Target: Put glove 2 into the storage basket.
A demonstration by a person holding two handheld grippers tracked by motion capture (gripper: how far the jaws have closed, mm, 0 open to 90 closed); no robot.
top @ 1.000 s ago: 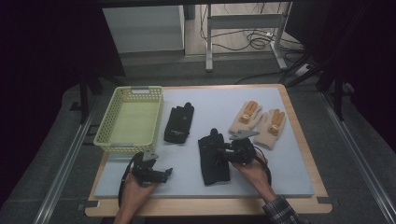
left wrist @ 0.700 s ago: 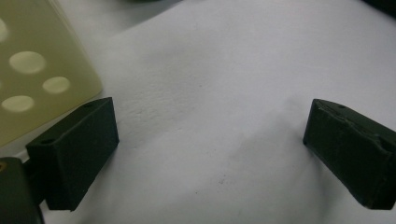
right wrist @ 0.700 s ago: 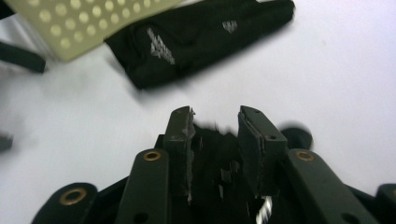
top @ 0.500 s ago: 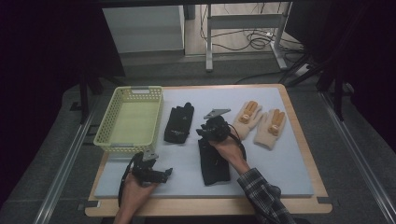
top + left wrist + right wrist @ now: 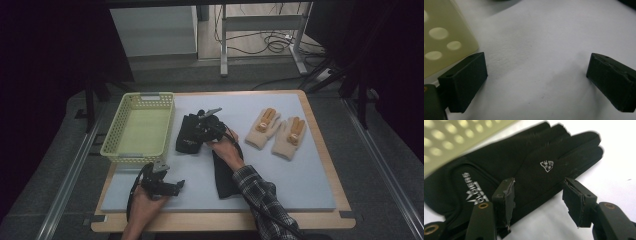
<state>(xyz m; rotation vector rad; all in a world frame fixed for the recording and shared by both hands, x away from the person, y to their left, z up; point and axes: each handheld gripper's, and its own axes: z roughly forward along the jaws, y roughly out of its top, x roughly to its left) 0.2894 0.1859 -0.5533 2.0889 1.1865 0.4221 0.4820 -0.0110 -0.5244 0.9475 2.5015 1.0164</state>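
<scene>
Grey mat (image 5: 300, 175) on your table, yellow basket (image 5: 140, 127) at the left and bare inside, ready to take gloves. Your right gripper (image 5: 202, 131) has just been spreading its jaws over the black glove (image 5: 529, 170) beside the basket, nothing pinched yet. Left gripper (image 5: 175, 187) rests released, waiting

A matt black cloth is being shown by the nearer black glove (image 5: 529, 177), with a silvery printed logo. Perforated pale yellow plastic is being shown by the basket (image 5: 141, 128). The tabletop (image 5: 300, 175) is being covered by a smooth, matt, pale grey mat within a wooden rim. Soft, fuzzy cream knit is being shown by the pair of gloves (image 5: 277, 132)
</scene>
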